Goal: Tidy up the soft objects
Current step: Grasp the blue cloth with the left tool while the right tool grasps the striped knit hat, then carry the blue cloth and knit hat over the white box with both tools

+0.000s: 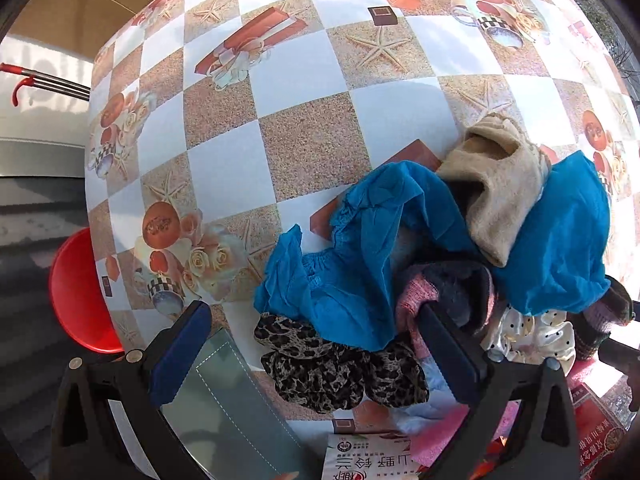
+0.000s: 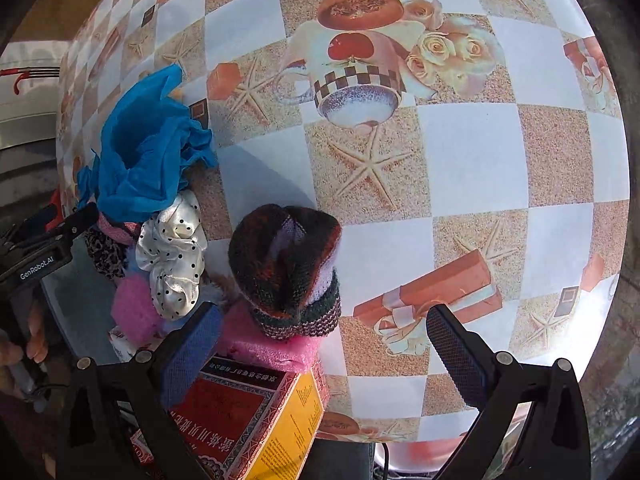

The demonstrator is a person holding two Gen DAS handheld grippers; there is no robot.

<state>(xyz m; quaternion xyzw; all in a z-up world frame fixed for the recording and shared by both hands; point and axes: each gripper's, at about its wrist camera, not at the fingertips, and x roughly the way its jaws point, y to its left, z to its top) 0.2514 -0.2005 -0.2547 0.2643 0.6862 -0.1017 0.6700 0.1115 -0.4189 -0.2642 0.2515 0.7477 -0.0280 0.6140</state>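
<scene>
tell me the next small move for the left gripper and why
Probably ease the left gripper forward and down onto the leopard scrunchie. Its jaws are open with nothing held, and the scrunchie lies right between them at the pile's near edge, only partly under the blue cloth.

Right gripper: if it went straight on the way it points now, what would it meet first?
Probably the dark striped knit hat just ahead, resting on the pink foam. The right gripper is open and empty; the hat lies toward its left finger, so depth permitting it might skim past onto the checked tablecloth.
</scene>
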